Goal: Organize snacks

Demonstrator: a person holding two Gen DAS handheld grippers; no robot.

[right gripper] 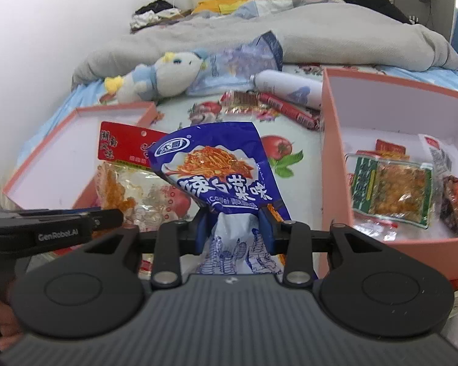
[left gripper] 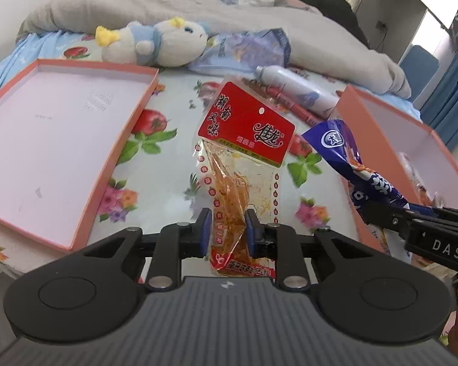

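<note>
My left gripper (left gripper: 228, 228) is pinching the red-label packet (left gripper: 244, 140) low; my right gripper (right gripper: 235, 224) is squeezing the blue pouch (right gripper: 219, 167). Both seem light, soft, slippery.

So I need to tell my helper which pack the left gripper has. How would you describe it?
Start at the shallow pink lid lying on the flowered sheet. Just right of it, the left gripper pinches a clear snack pack by its bottom end. Its red card header with Chinese lettering sets it apart from the blue pouch beside it.

Two pink boxes (right gripper: 329, 152), one plush toy (left gripper: 155, 42), one white bottle (left gripper: 296, 88)
</note>
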